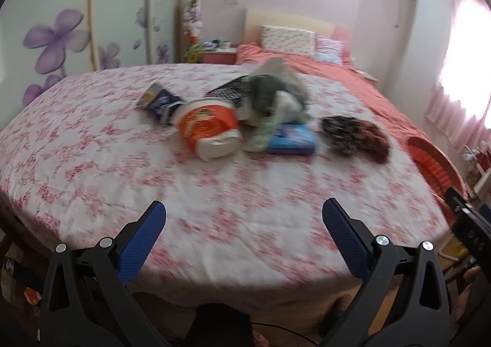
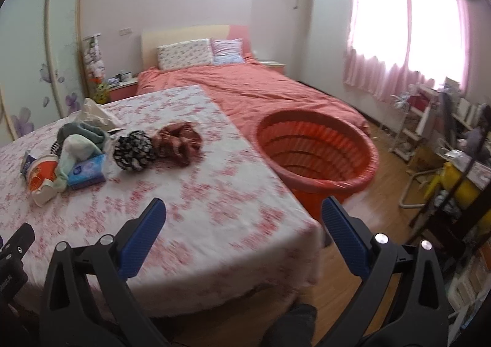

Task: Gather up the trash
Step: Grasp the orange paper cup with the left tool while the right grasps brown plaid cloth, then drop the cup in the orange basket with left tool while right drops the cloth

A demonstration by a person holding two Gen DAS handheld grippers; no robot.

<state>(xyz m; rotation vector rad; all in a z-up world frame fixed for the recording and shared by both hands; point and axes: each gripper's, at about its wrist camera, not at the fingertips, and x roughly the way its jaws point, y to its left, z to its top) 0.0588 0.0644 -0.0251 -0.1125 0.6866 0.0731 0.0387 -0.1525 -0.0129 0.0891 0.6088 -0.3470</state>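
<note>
Two empty grippers, trash not yet reached.

Both the left gripper (image 1: 244,213) and the right gripper (image 2: 244,212) hang wide open, holding nothing, over the near edge of the floral bedspread (image 1: 92,162). Well ahead lie the orange-and-white wrapper (image 1: 208,129), a blue crumpled packet (image 1: 159,101) and a blue tissue pack (image 1: 293,139) among clothes (image 1: 270,92). The approach seems to be under way; next, a gripper should close on one piece and carry it to the red basket (image 2: 319,147) beside the bed. Blur leaves the labels unreadable.
</note>
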